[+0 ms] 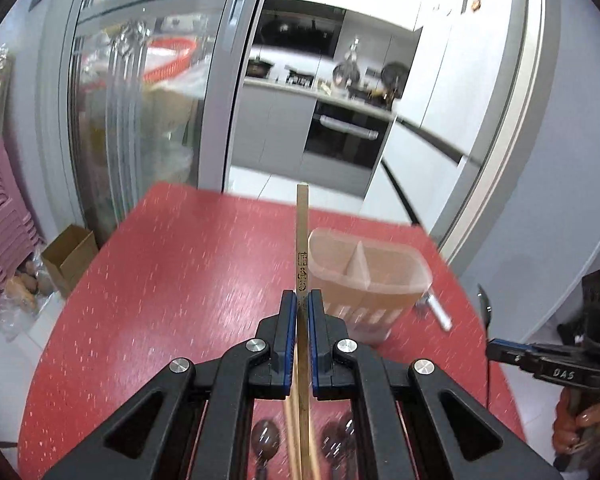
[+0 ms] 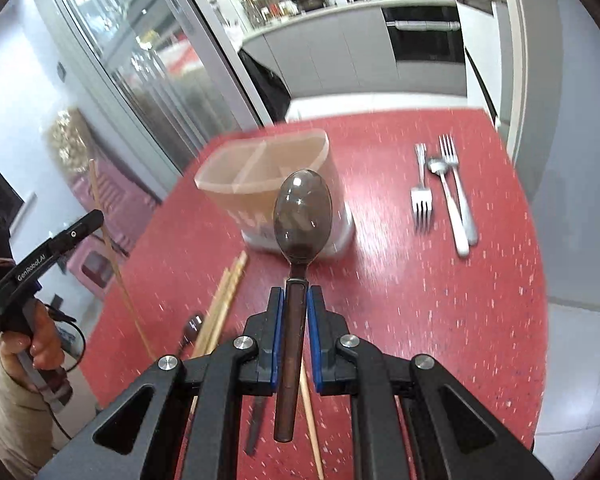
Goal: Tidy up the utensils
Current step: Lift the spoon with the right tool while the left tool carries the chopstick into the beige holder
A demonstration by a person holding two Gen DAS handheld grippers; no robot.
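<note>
We work over a red table [image 1: 172, 280], the largest thing in both views. On it stands a translucent holder [image 1: 370, 276], split by a wall into two compartments, both of which look bare from the left wrist view.

Our left gripper [image 1: 302, 304] pinches a chopstick [image 1: 302, 232] between its blue pads; the stick points up and away, just left of the holder and above the table. From the right wrist view it [image 2: 112, 256] shows as a thin slanting line off the table's left edge.

Our right gripper [image 2: 296, 300] is closed on the handle of a dark spoon [image 2: 302, 212], bowl forward, held in front of the holder [image 2: 268, 184].

Flat on the table lie more chopsticks [image 2: 224, 300] near the holder's base, and another dark spoon [image 2: 192, 328] beside them. Well to the right lie two forks [image 2: 420, 196] and a silver spoon [image 2: 448, 200], side by side and touching.
</note>
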